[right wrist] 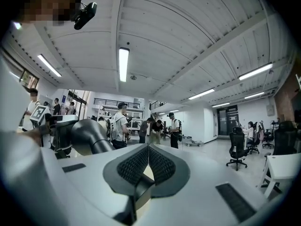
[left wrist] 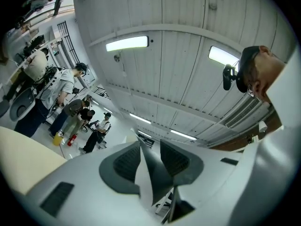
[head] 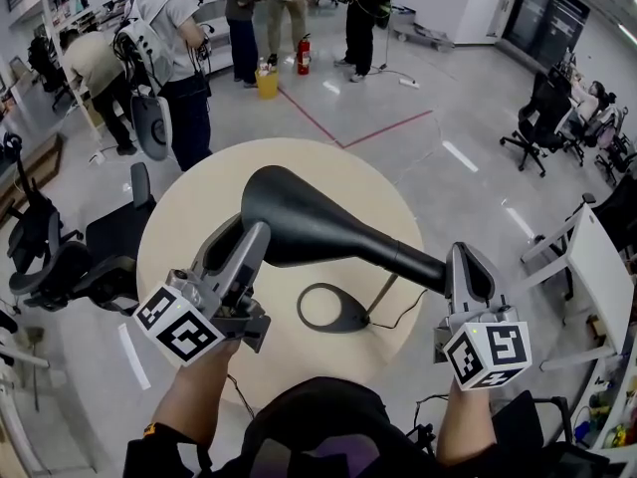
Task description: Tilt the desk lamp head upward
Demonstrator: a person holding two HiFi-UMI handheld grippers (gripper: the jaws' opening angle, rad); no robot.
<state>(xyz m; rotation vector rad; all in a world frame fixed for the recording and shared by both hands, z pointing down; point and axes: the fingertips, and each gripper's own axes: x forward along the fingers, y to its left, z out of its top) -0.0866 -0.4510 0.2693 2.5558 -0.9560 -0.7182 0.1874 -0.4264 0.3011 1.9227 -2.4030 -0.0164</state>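
Note:
A black desk lamp stands on the round beige table [head: 199, 192]. Its oval base [head: 333, 307] is near the front, and its broad head [head: 309, 217] hangs above the table middle. My left gripper [head: 244, 229] points up along the head's left underside. Its jaws stand a narrow gap apart [left wrist: 150, 142] with nothing between them. My right gripper [head: 466, 259] sits at the thin end of the lamp's neck [head: 418, 262] with its jaws shut [right wrist: 148, 149] on nothing. In the right gripper view the neck [right wrist: 89, 135] passes to the left of the jaws.
The lamp's cord [head: 403, 317] runs off the table's right side. Black office chairs [head: 60, 257] stand at the left and a white desk [head: 607, 267] at the right. Several people stand beyond the table, near a yellow bucket [head: 267, 83] and a fire extinguisher [head: 303, 56].

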